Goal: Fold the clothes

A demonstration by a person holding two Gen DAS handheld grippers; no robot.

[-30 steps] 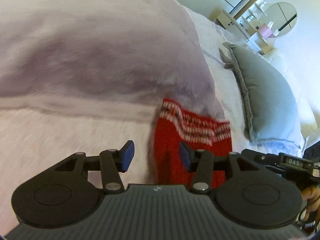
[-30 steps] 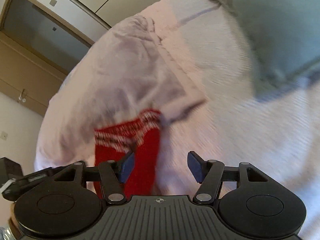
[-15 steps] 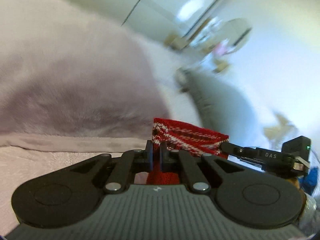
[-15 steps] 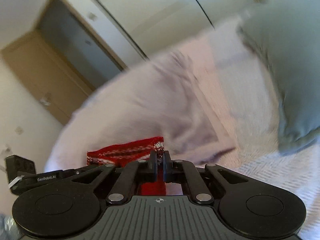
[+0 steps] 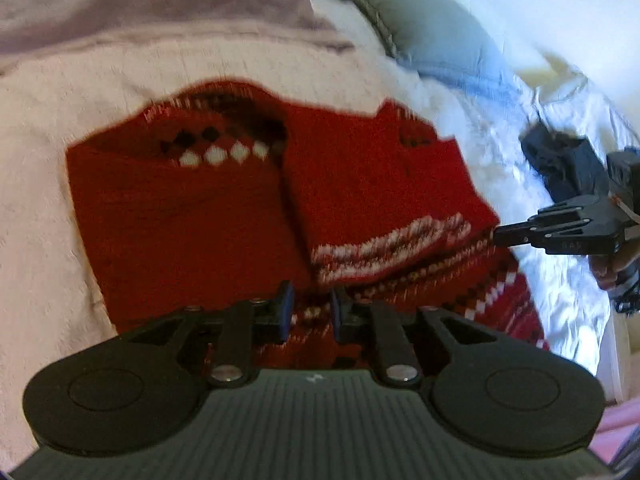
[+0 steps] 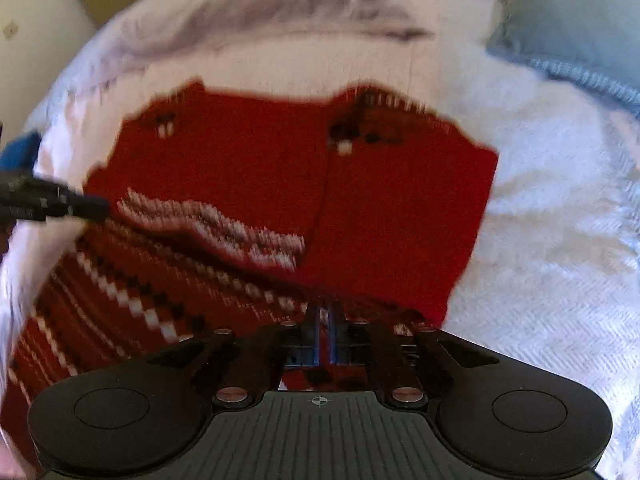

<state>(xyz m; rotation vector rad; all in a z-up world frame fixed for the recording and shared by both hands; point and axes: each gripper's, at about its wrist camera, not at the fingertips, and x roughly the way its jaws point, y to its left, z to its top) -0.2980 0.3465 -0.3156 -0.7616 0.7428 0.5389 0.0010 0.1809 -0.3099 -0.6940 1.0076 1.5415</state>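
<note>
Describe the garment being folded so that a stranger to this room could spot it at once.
Start at the bed with its pale woven cover and the grey-blue pillow at its head. In the middle of the cover lies a red knitted sweater. It is the only bright red item, banded with white and black diamond patterns, against the plain lilac blanket behind it.

Each black claw (image 5: 308, 316) (image 6: 325, 330) has ribbed housing, round discs, silver screws, blue-edged pads.
</note>
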